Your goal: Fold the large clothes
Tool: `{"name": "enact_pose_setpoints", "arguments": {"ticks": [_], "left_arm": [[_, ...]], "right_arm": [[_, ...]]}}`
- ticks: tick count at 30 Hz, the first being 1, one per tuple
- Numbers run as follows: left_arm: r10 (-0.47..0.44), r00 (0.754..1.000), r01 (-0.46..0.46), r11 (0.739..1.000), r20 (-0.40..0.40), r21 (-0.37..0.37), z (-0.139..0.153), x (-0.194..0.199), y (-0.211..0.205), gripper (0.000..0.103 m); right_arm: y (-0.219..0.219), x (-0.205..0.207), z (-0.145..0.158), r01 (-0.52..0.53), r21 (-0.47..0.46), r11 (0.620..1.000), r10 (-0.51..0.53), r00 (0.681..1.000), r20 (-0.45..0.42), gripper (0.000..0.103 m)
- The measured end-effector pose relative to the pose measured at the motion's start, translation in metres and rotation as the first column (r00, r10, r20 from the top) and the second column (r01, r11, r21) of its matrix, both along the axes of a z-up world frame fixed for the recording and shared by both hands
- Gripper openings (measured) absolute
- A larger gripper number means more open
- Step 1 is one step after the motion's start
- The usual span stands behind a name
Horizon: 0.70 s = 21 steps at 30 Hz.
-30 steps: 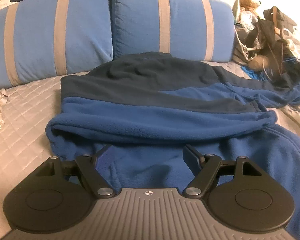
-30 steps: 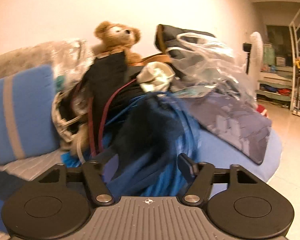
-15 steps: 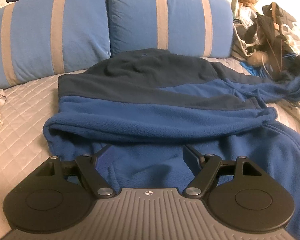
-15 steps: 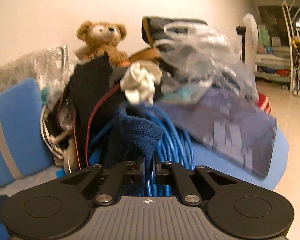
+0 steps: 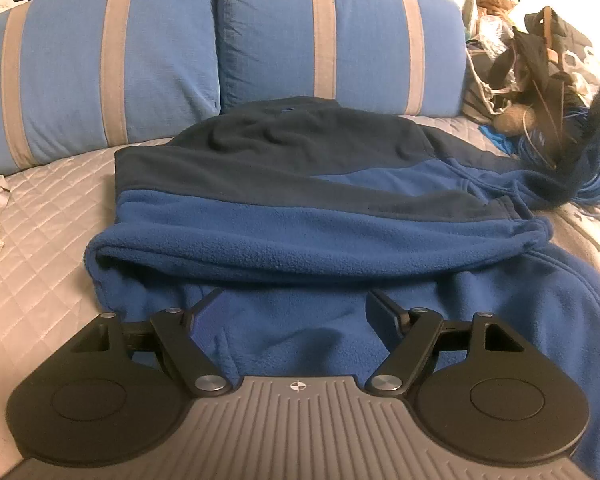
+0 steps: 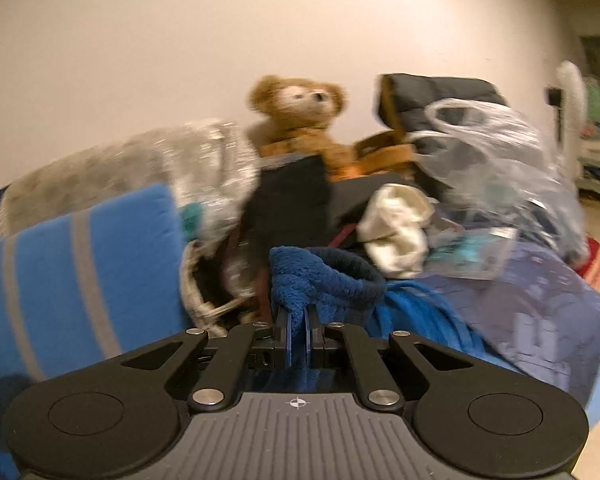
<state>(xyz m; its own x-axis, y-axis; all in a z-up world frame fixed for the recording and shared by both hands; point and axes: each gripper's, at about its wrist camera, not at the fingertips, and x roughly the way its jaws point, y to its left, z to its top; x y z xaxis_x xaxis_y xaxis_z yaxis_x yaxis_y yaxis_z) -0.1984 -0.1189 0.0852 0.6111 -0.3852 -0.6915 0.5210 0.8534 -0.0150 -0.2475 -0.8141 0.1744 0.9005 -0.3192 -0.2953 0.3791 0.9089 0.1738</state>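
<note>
Partway through, judging by the layout: blue fleece jacket (image 5: 300, 216) spread across the quilted bed (image 5: 48, 216), one long fold already turned over so a rolled edge runs across the middle, lower portion lying flat under the left gripper (image 5: 296, 312). Left jaws spread wide, gripping nothing, hovering just above the near fleece. Right gripper (image 6: 298, 336) with jaws pinched closed on the sleeve cuff (image 6: 324, 280), held up off the bed beside the clutter at the right end; same raised sleeve visible at the far right of the left wrist view, stretched away from the body of the garment. Still to do, by the look of it: bring that sleeve in across the body, deal with the loose lower right portion, then fold the bulk again into a compact stack. Two striped cushions (image 5: 340, 40) standing behind the jacket. As for containers, only a clear plastic bag (image 6: 488, 152) atop the pile near the teddy bear (image 6: 300, 120), contents too blurred to name; a coil of blue cable (image 6: 424, 316) lying loose just past the cuff, in no container.
</note>
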Motion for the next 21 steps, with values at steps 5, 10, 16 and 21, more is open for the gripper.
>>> {"name": "enact_pose_setpoints", "arguments": {"ticks": [5, 10, 16, 21], "left_arm": [[0.002, 1.000, -0.002, 1.000, 0.001, -0.005, 0.000, -0.001, 0.001, 0.076], [0.006, 1.000, -0.006, 1.000, 0.001, -0.012, 0.000, -0.002, 0.002, 0.075], [0.009, 1.000, -0.009, 1.000, -0.001, -0.023, 0.000, -0.001, 0.005, 0.075], [0.014, 1.000, -0.014, 1.000, 0.002, -0.021, 0.000, -0.001, 0.004, 0.075]], "right_arm": [[0.040, 0.016, 0.003, -0.115, -0.015, 0.993, 0.115, 0.993, -0.007, 0.008], [0.079, 0.032, 0.005, -0.223, -0.009, 0.975, 0.223, 0.975, -0.009, 0.008], [0.135, 0.054, 0.000, -0.368, 0.021, 0.930, 0.368, 0.929, -0.024, 0.008], [0.181, 0.073, -0.015, -0.462, 0.035, 0.886, 0.463, 0.884, -0.057, 0.008]]}}
